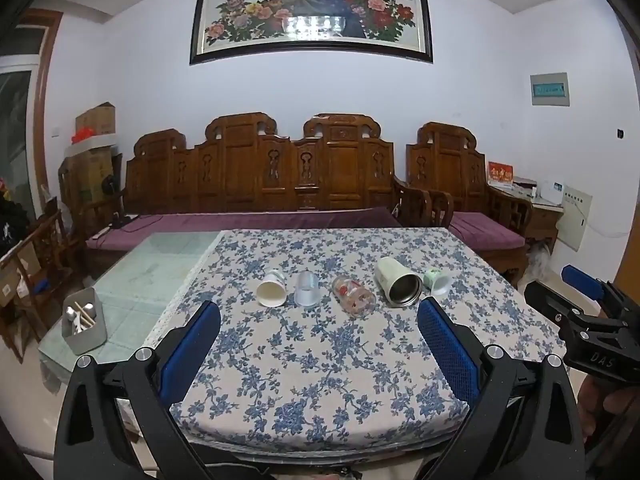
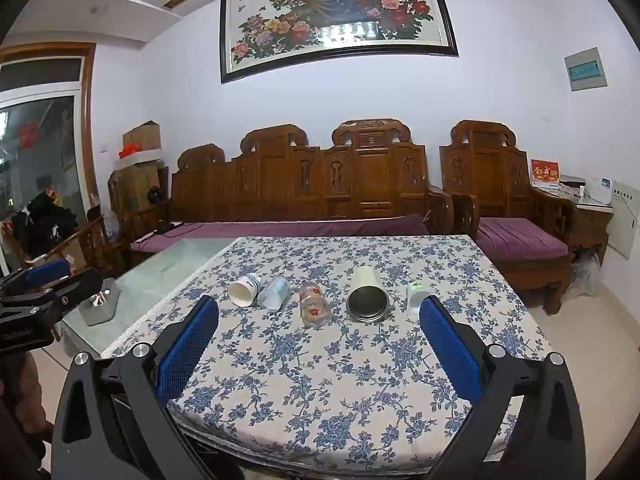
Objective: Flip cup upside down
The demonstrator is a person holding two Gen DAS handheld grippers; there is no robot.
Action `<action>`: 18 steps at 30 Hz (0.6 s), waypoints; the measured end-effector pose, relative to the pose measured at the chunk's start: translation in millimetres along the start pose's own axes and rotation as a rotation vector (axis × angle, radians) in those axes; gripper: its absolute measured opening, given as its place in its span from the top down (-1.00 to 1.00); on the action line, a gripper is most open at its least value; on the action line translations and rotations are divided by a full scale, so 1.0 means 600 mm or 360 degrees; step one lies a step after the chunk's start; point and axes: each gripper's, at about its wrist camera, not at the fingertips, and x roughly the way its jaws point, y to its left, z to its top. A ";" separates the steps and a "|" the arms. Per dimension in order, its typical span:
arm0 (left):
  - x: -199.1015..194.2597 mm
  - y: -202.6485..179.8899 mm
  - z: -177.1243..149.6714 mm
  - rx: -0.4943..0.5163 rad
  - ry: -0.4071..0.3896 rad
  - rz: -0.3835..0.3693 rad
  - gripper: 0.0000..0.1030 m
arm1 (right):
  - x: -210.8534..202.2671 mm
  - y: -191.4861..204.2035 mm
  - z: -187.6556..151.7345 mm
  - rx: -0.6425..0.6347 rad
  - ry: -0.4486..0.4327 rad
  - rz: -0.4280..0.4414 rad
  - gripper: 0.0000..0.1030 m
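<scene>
Several cups lie on their sides in a row on the floral tablecloth (image 1: 320, 360): a white paper cup (image 1: 272, 289) (image 2: 243, 290), a clear plastic cup (image 1: 306, 289) (image 2: 274, 293), a glass with red print (image 1: 353, 295) (image 2: 314, 304), a cream steel-lined tumbler (image 1: 398, 283) (image 2: 367, 294), and a small green-white cup (image 1: 437, 281) (image 2: 416, 296). My left gripper (image 1: 319, 310) is open and empty, short of the row. My right gripper (image 2: 319, 307) is open and empty too, and shows at the right edge of the left wrist view (image 1: 588, 304).
A grey holder with utensils (image 1: 83, 320) (image 2: 102, 300) stands on the bare glass tabletop (image 1: 160, 264) to the left. A carved wooden sofa (image 1: 260, 184) with purple cushions stands behind the table. The table's near edge is just under the grippers.
</scene>
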 end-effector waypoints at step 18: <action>-0.002 -0.001 0.004 -0.0003 -0.0012 0.0007 -0.85 | -0.006 -0.002 0.003 0.0004 -0.0009 0.0001 -0.97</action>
